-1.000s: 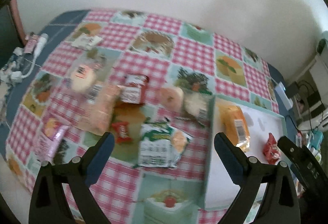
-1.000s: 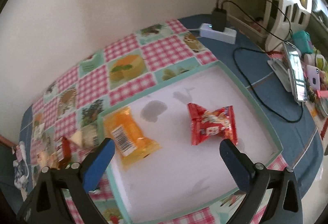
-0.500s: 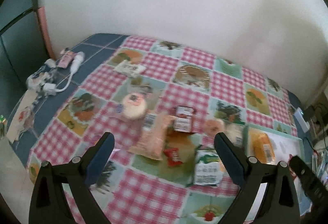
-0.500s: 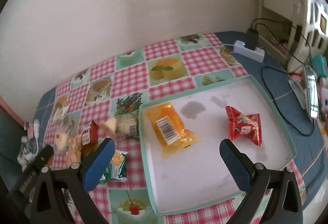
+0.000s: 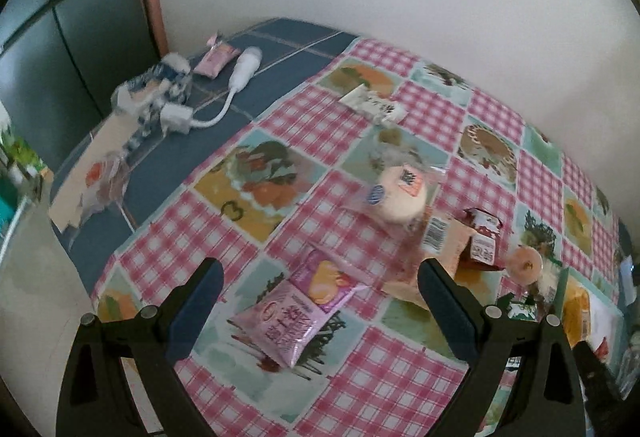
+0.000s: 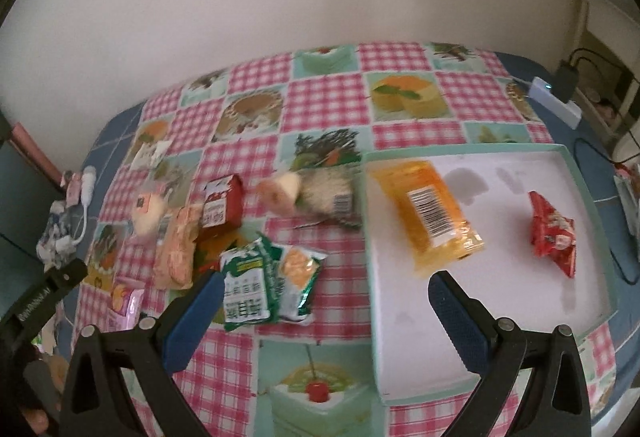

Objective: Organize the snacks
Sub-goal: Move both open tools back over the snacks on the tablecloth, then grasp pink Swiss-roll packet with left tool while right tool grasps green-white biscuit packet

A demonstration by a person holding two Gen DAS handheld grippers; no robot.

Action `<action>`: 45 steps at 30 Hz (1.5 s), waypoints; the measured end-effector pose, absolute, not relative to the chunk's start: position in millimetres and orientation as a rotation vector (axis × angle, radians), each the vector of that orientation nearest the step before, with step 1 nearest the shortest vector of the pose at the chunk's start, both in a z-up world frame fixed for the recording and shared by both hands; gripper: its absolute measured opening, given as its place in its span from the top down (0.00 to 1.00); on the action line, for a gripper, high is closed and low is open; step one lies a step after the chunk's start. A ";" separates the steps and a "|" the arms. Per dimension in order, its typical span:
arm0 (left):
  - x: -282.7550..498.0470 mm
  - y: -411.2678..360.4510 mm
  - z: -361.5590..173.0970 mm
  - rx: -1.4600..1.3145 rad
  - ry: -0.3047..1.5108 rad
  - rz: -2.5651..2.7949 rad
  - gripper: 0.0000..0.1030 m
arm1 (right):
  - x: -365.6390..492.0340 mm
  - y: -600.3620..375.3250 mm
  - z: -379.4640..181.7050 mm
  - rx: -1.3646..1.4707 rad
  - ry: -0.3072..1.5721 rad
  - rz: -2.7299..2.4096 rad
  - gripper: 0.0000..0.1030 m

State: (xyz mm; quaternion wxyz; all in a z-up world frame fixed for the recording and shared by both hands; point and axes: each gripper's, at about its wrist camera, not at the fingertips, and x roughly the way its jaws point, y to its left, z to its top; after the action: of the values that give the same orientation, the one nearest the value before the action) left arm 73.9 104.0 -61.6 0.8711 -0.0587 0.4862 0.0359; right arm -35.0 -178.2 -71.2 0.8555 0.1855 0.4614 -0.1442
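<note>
My left gripper (image 5: 320, 283) is open and empty, above a pink snack packet (image 5: 298, 311) near the table's front left. A round bun in clear wrap (image 5: 398, 193), a red carton (image 5: 482, 241) and an orange packet (image 5: 448, 249) lie beyond it. My right gripper (image 6: 326, 293) is open and empty, over the green packets (image 6: 264, 281) and the left rim of the white tray (image 6: 500, 325). The tray holds an orange packet (image 6: 428, 213) and a red packet (image 6: 554, 233).
The checked tablecloth (image 6: 328, 97) covers most of the table. A white cable and adapter (image 5: 224, 93) and clutter lie at the far left on blue cloth. A power strip (image 6: 554, 103) and cables sit at the far right. The wall stands behind.
Both grippers have swung left and pulled back. The left view now centres on the pink packet; the right view now shows the snack pile left of the tray. Both stay open.
</note>
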 end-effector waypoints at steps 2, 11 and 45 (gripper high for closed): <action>77.9 112.9 -66.8 -0.142 1.045 0.084 0.05 | -30.8 -170.4 -73.7 0.375 0.983 -0.293 0.00; 91.5 133.1 -105.7 -0.160 1.200 0.023 0.05 | -9.9 -141.8 -95.0 0.327 1.071 -0.254 0.00; 105.2 95.2 -152.5 0.040 1.297 -0.070 0.55 | 13.0 -114.8 -124.2 0.223 1.156 -0.220 0.56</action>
State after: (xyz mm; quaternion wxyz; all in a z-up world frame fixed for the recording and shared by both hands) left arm 105.2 95.2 -152.5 0.7963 0.0188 0.6037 -0.0324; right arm 13.0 -114.8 -124.2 0.8259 0.1049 0.5441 -0.1037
